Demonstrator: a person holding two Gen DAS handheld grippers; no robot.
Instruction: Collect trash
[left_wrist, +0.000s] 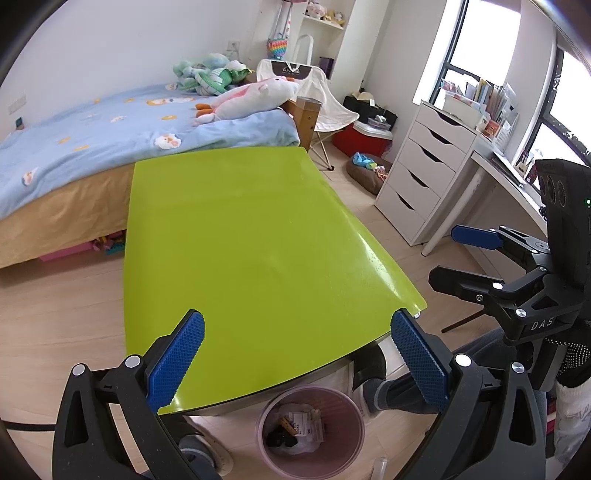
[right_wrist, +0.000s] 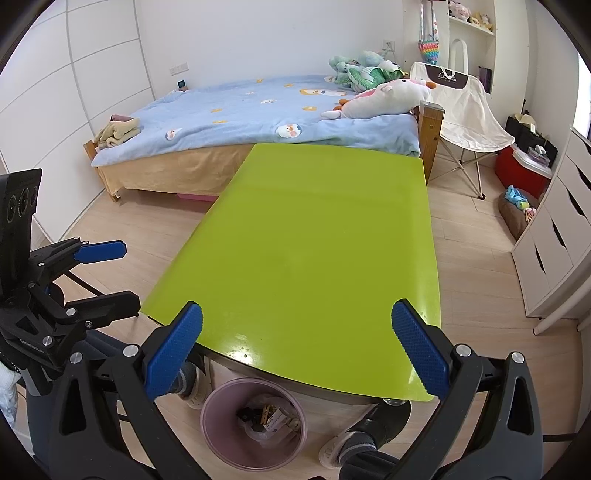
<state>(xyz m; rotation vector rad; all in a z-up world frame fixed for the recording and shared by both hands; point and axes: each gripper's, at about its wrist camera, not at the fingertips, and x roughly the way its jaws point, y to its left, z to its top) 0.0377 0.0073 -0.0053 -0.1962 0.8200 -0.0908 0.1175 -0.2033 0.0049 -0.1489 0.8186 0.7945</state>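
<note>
A pink trash bin (left_wrist: 310, 432) stands on the floor under the near edge of a green table (left_wrist: 251, 236); it holds paper scraps and dark bits. It also shows in the right wrist view (right_wrist: 255, 424), as does the table (right_wrist: 314, 251). The table top is bare. My left gripper (left_wrist: 295, 354) is open and empty above the table's near edge. My right gripper (right_wrist: 295, 350) is open and empty too. The right gripper shows at the right of the left wrist view (left_wrist: 443, 254), and the left gripper at the left of the right wrist view (right_wrist: 129, 273).
A bed (right_wrist: 258, 110) with a blue cover and plush toys lies beyond the table. A folding chair (right_wrist: 465, 103), a red box (right_wrist: 521, 166) and white drawers (left_wrist: 424, 170) stand to the right. The person's feet (right_wrist: 365, 439) are beside the bin.
</note>
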